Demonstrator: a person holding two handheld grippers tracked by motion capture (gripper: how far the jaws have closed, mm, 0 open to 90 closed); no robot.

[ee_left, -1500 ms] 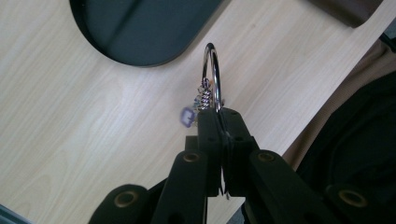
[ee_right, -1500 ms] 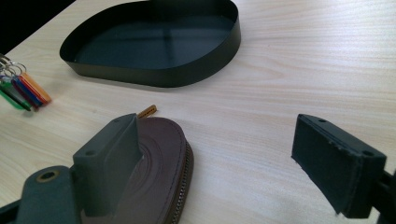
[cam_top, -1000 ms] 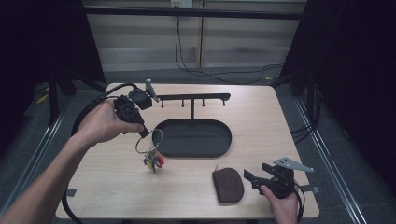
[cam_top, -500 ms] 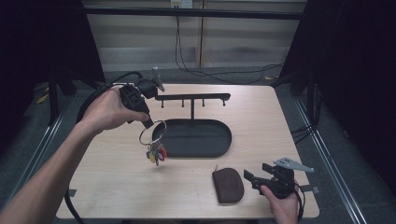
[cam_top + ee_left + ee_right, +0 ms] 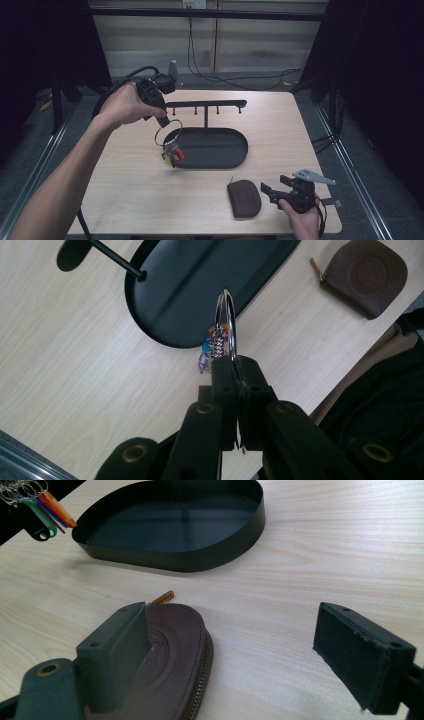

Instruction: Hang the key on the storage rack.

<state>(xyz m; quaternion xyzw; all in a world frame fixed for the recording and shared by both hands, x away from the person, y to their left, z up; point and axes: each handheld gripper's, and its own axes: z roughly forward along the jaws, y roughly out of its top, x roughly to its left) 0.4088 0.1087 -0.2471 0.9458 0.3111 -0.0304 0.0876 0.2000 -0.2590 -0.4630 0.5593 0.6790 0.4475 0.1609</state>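
Observation:
A metal key ring [image 5: 167, 134] with coloured tags [image 5: 171, 155] hangs in the air over the left end of the black oval tray [image 5: 241, 150]. My left gripper [image 5: 164, 122] is shut on the top of the ring. In the left gripper view the ring [image 5: 226, 320] stands edge-on out of the closed left gripper [image 5: 235, 369]. At the front right, my right gripper [image 5: 275, 184] rests open beside a brown zip pouch [image 5: 244, 198]. In the right gripper view the right gripper [image 5: 232, 617] has its left finger in front of the pouch [image 5: 172, 650], with bare table between the jaws.
A black hook rack [image 5: 206, 104] on a post rises from the tray's far side. The tray [image 5: 175, 560] has a low wall and nothing in it. The tags [image 5: 47, 510] hang at its far left corner. Table edges lie near both hands.
My left hand has carried the key ring up and to the right, from in front of the tray's left end toward the rack. The right gripper has not moved.

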